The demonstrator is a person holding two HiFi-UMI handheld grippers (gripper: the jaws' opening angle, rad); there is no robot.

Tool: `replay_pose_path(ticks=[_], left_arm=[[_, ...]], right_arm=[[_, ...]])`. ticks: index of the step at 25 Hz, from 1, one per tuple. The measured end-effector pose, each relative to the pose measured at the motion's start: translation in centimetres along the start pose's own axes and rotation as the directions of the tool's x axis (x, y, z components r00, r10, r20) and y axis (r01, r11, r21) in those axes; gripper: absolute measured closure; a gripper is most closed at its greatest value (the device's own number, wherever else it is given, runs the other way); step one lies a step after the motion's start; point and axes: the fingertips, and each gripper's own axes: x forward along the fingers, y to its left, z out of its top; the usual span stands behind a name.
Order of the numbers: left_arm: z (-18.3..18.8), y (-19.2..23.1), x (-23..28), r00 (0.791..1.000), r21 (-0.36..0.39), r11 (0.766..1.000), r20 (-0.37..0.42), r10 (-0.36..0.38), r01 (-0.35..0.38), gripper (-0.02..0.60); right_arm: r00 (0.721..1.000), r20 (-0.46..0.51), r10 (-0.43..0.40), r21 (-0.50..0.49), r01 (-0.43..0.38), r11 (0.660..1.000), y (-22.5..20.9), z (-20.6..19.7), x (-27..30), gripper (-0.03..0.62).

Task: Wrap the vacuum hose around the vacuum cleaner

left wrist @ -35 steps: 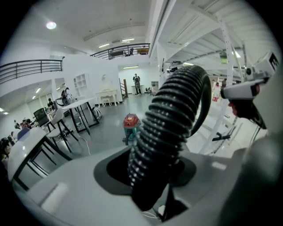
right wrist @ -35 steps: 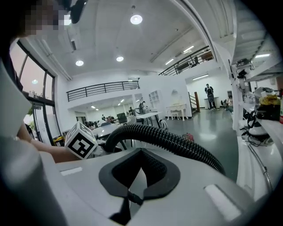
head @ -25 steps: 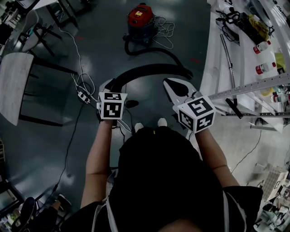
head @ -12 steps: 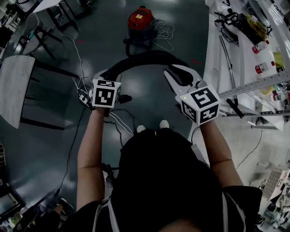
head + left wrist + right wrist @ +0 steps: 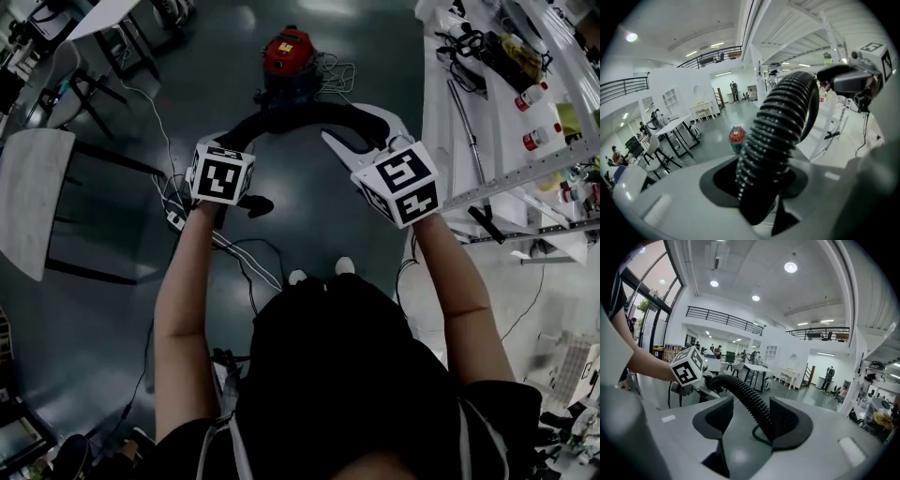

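The red vacuum cleaner (image 5: 289,52) stands on the dark floor ahead, small and far in the left gripper view (image 5: 736,137). Its black ribbed hose (image 5: 300,114) arcs in the air from one gripper to the other. My left gripper (image 5: 228,142) is shut on the hose (image 5: 783,122), which fills the gap between its pads (image 5: 759,180). My right gripper (image 5: 349,127) has just been opening. The hose (image 5: 750,401) runs between its jaws (image 5: 747,420), lying against the right pad with a gap to the left pad.
A white workbench (image 5: 487,94) with bottles, tools and a metal tube (image 5: 464,112) runs along the right. A table and chair (image 5: 33,178) stand at the left. Cables and a power strip (image 5: 173,204) lie on the floor, with a white cord (image 5: 342,66) by the vacuum.
Both grippers have moved up the picture toward the vacuum, carrying the hose arc with them. The right gripper has rolled and its jaws have parted round the hose.
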Motion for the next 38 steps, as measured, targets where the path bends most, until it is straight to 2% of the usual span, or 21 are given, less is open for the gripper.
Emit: replay_pose_path(ticks=[3, 9, 14, 16, 17, 18, 20, 22, 26, 30, 34, 35, 38], left_arm=[[0.4, 0.4, -0.3, 1.000, 0.017, 1.000, 0.013, -0.001, 0.001, 0.411], [2.5, 2.3, -1.8, 0.997, 0.040, 0.999, 0.082, 0.004, -0.007, 0.411], [5.1, 3.1, -3.0, 0.990, 0.110, 0.994, 0.140, -0.009, -0.007, 0.415], [6.0, 2.4, -3.2, 0.986, 0.137, 0.991, 0.163, -0.028, 0.006, 0.416], [6.4, 2.1, -3.3, 0.984, 0.150, 0.989, 0.172, -0.037, 0.011, 0.416], [6.8, 1.8, -3.3, 0.982, 0.164, 0.986, 0.182, -0.044, 0.014, 0.416], [7.8, 1.5, -3.3, 0.978, 0.178, 0.984, 0.203, -0.051, 0.015, 0.417], [8.5, 1.2, -2.9, 0.975, 0.171, 0.985, 0.214, -0.056, 0.019, 0.416], [9.7, 1.0, -1.4, 0.971, 0.147, 0.988, 0.226, -0.071, 0.038, 0.404], [11.0, 0.5, 0.7, 0.967, 0.098, 0.995, 0.250, -0.051, 0.027, 0.396], [12.5, 0.5, 1.7, 0.942, -0.003, 0.998, 0.329, -0.060, 0.064, 0.318], [12.6, 0.7, 1.8, 0.935, -0.012, 0.997, 0.348, -0.063, 0.072, 0.294], [12.6, 1.1, 2.8, 0.918, -0.018, 0.998, 0.395, -0.048, 0.060, 0.276]], right_arm=[[0.998, -0.068, 0.008, -0.069, -0.012, 0.998, 0.3, -0.3, 1.7, 0.316], [0.992, -0.097, -0.078, -0.172, 0.061, 0.983, -0.4, -0.1, 4.1, 0.287], [0.975, -0.155, -0.159, -0.303, 0.106, 0.947, -1.7, -0.1, 5.9, 0.269], [0.966, -0.168, -0.197, -0.349, 0.128, 0.928, -2.7, -0.2, 6.1, 0.267], [0.963, -0.168, -0.211, -0.364, 0.138, 0.921, -3.2, -0.1, 6.2, 0.283], [0.962, -0.164, -0.219, -0.371, 0.145, 0.917, -3.6, 0.0, 6.2, 0.327], [0.964, -0.157, -0.216, -0.370, 0.145, 0.918, -4.3, 0.3, 6.3, 0.436], [0.968, -0.145, -0.207, -0.353, 0.145, 0.924, -4.9, 0.5, 6.2, 0.457], [0.968, -0.120, -0.219, -0.306, 0.174, 0.936, -6.5, 0.9, 6.2, 0.473], [0.963, -0.135, -0.234, -0.273, 0.191, 0.943, -9.1, 0.7, 6.6, 0.473], [0.958, -0.127, -0.256, -0.208, 0.226, 0.952, -12.2, -0.2, 6.5, 0.471], [0.958, -0.123, -0.260, -0.186, 0.235, 0.954, -12.9, -0.3, 6.4, 0.471], [0.956, -0.116, -0.268, -0.162, 0.248, 0.955, -14.5, -0.4, 6.4, 0.471]])
